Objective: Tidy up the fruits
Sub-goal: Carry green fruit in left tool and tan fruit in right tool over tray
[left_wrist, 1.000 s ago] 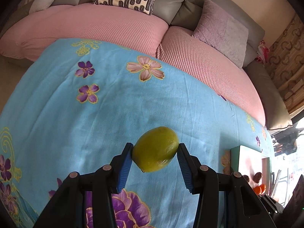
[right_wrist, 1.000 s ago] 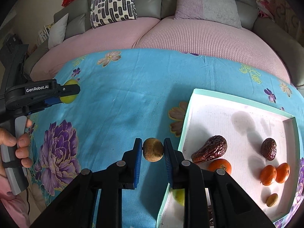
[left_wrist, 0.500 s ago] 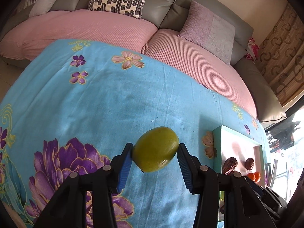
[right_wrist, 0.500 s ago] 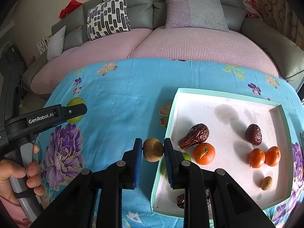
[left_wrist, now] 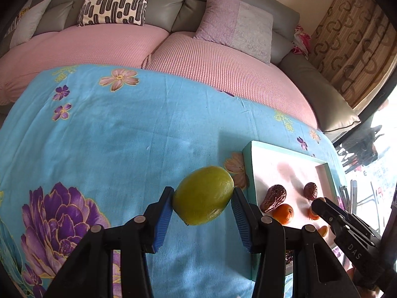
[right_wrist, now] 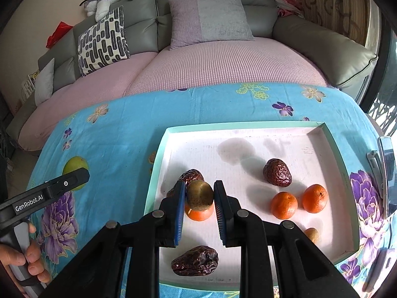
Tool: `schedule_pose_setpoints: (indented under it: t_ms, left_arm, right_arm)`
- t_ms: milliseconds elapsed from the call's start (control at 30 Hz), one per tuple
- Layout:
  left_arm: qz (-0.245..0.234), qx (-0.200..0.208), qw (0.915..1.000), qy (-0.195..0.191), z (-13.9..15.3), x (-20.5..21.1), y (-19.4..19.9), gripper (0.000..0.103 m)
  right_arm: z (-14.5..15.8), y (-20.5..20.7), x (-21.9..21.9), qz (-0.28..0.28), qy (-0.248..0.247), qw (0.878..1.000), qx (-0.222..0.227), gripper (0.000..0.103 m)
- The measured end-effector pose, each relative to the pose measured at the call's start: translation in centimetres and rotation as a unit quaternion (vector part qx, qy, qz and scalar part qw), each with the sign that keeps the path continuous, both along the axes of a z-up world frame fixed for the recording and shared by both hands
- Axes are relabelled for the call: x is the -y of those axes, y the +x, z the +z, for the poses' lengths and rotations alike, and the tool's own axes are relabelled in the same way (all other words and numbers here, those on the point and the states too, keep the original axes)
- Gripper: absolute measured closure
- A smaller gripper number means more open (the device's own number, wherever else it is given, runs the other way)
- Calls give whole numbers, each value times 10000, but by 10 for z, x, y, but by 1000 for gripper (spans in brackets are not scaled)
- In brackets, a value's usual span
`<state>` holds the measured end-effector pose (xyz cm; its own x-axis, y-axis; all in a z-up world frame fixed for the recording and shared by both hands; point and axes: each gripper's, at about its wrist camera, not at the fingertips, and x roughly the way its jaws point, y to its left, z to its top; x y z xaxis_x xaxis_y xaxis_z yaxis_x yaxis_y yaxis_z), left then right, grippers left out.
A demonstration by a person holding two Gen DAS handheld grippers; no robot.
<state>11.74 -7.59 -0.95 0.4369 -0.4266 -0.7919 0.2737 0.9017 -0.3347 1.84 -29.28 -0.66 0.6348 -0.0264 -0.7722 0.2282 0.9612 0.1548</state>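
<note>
A floral blue cloth [right_wrist: 119, 134] fills the middle of both views, with a teal-rimmed tray [right_wrist: 158, 159] lower right in the right wrist view. The left gripper [left_wrist: 202, 198], bottom centre of its view, clamps a green fruit [left_wrist: 203, 195] above the cloth. The right gripper [right_wrist: 199, 195] pinches a small brown fruit [right_wrist: 199, 196] over the tray, above an orange [right_wrist: 198, 214] and beside dates [right_wrist: 277, 172].

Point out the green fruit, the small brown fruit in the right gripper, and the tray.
green fruit [left_wrist: 203, 195], left wrist view, middle of its skin between the fingers.
small brown fruit [right_wrist: 199, 195], right wrist view, its speckled centre.
tray [right_wrist: 158, 160], right wrist view, its left teal rim.
</note>
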Motion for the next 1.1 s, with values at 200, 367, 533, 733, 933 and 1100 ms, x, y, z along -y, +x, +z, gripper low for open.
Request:
schedule_pose_setpoints:
  t_ms: [200, 367, 533, 733, 933, 1100]
  left_arm:
    - [-610, 86, 9981, 57, 2, 38, -18, 53]
    - [-1097, 220, 9937, 49, 3, 69, -27, 53]
    - [-1275, 442, 9908, 108, 5, 94, -19, 53]
    - [-1347, 373, 9899, 218, -10, 119, 2, 53]
    - [-1293, 297, 9905, 349, -24, 137, 24, 53]
    - [-1299, 149, 9901, 508, -36, 150, 35, 53]
  right_arm:
    - [3, -10, 28, -392, 55, 9992, -10, 79]
    - [3, -17, 45, -622, 146, 9979, 34, 79]
    - [-2, -13, 58, -632, 279, 9975, 149, 79]
    - [-16, 0, 68, -587, 404, 9974, 80, 79]
    - [-38, 11, 70, -589, 534, 9965, -277, 79]
    - [-46, 14, 70, -604, 561, 9956, -441, 79]
